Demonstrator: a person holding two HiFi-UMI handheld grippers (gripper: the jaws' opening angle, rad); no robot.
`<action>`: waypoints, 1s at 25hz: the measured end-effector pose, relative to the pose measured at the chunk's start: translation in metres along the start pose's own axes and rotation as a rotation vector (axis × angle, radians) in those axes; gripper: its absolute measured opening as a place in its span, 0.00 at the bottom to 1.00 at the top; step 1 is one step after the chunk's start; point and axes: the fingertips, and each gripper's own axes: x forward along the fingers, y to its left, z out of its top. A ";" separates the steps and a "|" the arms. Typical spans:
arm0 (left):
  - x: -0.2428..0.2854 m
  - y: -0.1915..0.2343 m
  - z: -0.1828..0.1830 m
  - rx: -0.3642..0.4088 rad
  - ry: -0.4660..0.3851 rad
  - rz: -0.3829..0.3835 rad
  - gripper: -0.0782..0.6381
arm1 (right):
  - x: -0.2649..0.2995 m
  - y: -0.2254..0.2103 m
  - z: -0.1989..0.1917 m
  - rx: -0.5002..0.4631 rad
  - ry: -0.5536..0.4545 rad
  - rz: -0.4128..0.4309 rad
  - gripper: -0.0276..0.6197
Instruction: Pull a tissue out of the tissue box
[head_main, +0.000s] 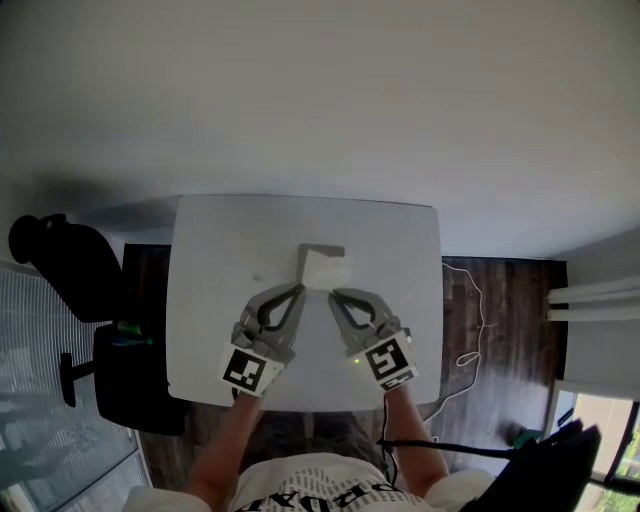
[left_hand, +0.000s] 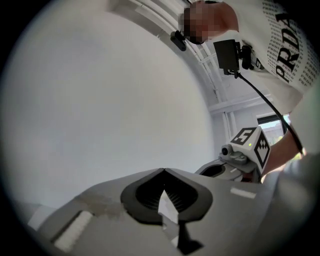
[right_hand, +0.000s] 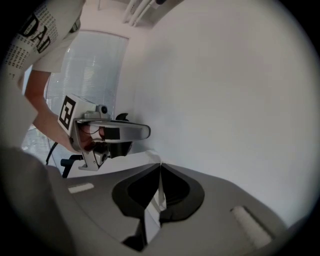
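A white tissue (head_main: 326, 270) stands up over the grey tissue box (head_main: 321, 250) at the middle of the white table (head_main: 220, 290). My left gripper (head_main: 302, 288) is shut on the tissue's lower left edge. My right gripper (head_main: 333, 293) is shut on its lower right edge. In the left gripper view the jaws meet at the left gripper's tip (left_hand: 163, 170), with a white strip of tissue (left_hand: 168, 210) pinched between them. The right gripper view shows the same at the right gripper's tip (right_hand: 160, 164), with tissue (right_hand: 152, 210) in the pads. The box is hidden in both gripper views.
A black office chair (head_main: 85, 300) stands off the table's left side. Thin cables (head_main: 470, 320) lie on the dark wood floor to the right. A white wall rises behind the table. Each gripper shows in the other's view, the right gripper (left_hand: 245, 150) and the left gripper (right_hand: 107, 132).
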 end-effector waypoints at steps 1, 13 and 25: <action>-0.002 -0.002 0.009 0.002 -0.004 -0.002 0.10 | -0.007 0.002 0.010 0.015 -0.017 0.001 0.06; -0.028 -0.035 0.091 0.071 -0.013 -0.020 0.10 | -0.080 0.019 0.103 -0.007 -0.135 -0.034 0.06; -0.054 -0.069 0.111 0.090 -0.004 -0.026 0.10 | -0.122 0.044 0.137 -0.015 -0.226 -0.039 0.06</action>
